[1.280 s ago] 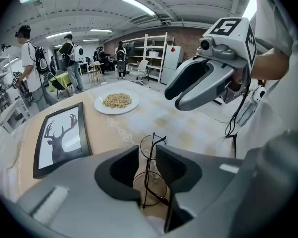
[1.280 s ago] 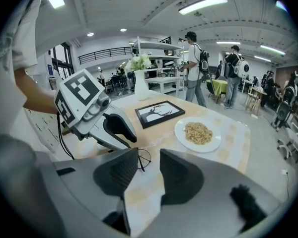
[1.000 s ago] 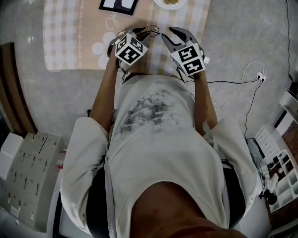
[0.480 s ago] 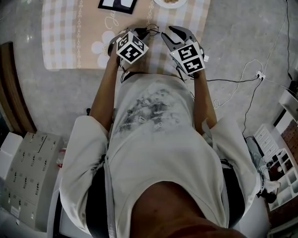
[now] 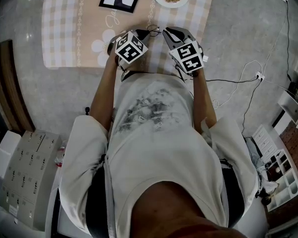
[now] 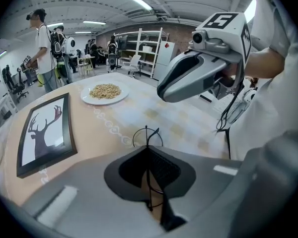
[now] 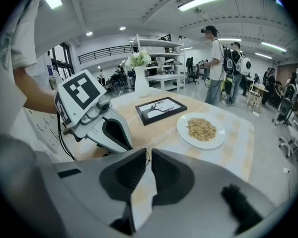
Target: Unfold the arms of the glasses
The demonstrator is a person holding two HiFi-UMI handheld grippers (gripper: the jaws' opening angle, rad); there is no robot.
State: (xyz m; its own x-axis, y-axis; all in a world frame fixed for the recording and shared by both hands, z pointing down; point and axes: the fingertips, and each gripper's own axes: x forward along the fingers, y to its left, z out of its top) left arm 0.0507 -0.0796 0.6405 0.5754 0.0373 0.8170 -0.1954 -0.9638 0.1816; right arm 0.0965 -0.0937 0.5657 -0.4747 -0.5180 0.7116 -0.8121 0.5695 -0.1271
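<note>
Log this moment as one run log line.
left gripper: fingers just closed, shut on glasses | right gripper: fingers have just been closing, narrow gap, glasses wire at tips

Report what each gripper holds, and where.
Both have just been closing: the left gripper pinches the glasses by their wire frame; the right gripper fingers stand apart, gripping nothing.

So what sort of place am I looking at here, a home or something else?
Probably a big open lab or workshop hall, not a home: long ceiling strip lights, white open metal shelving and standing people wearing backpacks, around a table with a checked peach tablecloth.
</note>
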